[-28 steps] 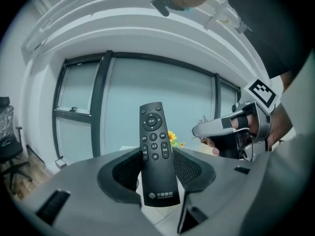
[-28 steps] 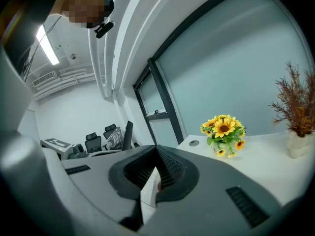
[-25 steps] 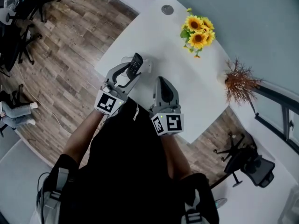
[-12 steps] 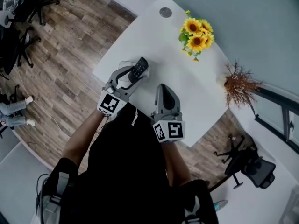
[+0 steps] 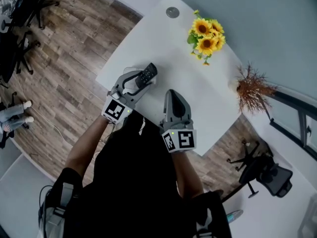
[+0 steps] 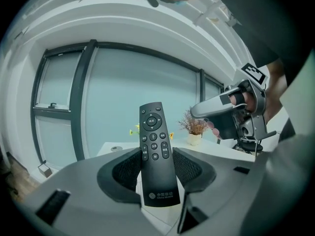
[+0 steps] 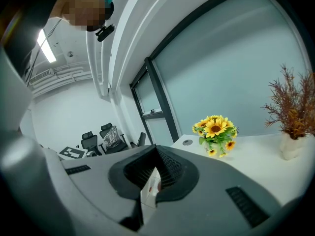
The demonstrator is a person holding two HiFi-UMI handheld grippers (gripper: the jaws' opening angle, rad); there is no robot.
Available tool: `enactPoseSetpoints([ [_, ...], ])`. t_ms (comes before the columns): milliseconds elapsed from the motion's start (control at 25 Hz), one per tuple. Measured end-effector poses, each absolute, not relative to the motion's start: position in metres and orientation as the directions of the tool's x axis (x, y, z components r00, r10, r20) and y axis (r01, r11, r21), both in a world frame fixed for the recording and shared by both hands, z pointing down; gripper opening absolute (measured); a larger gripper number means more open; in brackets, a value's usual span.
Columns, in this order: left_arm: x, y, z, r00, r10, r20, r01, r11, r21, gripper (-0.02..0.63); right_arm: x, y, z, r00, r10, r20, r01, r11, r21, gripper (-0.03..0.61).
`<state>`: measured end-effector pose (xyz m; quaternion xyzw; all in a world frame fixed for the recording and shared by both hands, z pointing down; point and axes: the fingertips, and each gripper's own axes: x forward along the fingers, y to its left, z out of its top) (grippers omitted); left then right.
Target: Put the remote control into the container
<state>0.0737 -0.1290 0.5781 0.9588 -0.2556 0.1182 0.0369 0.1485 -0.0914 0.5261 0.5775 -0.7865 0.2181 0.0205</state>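
- The remote control is held in the left gripper, clamped at its lower half between the two dark ribbed pads.
- The remote is seen standing nearly upright in the left gripper view, button face toward the camera, its button end pointing away from the gripper.
- In the head view the remote is found above the near left part of the white table, tilted, with its free end toward the table's middle.
- A pale, see-through shape is seen just beside the left gripper; whether it is the container cannot be told.
- The right gripper is closed fully, its pads meeting, and nothing is gripped between them.
- The right gripper is held over the table's near edge, just beside the left one and apart from it.
- A bunch of sunflowers is placed toward the far side of the table.
- A dried plant in a pale vase is set at the table's right edge, well apart from both grippers.
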Motion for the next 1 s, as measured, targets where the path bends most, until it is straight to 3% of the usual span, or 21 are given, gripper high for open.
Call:
enactPoseSetpoints([
  [880, 0.076, -0.134, 0.578, 0.874, -0.409, 0.264, -0.417, -0.909, -0.030, 0.206, 0.125, -0.130, 0.505, -0.387, -0.888, 0.246, -0.882, 0.280, -0.379, 0.008],
  [1000, 0.077, -0.135, 0.579, 0.874, -0.408, 0.263, -0.415, -0.909, -0.032, 0.206, 0.117, -0.134, 0.514, -0.425, -0.865, 0.267, -0.862, 0.297, -0.410, 0.076],
])
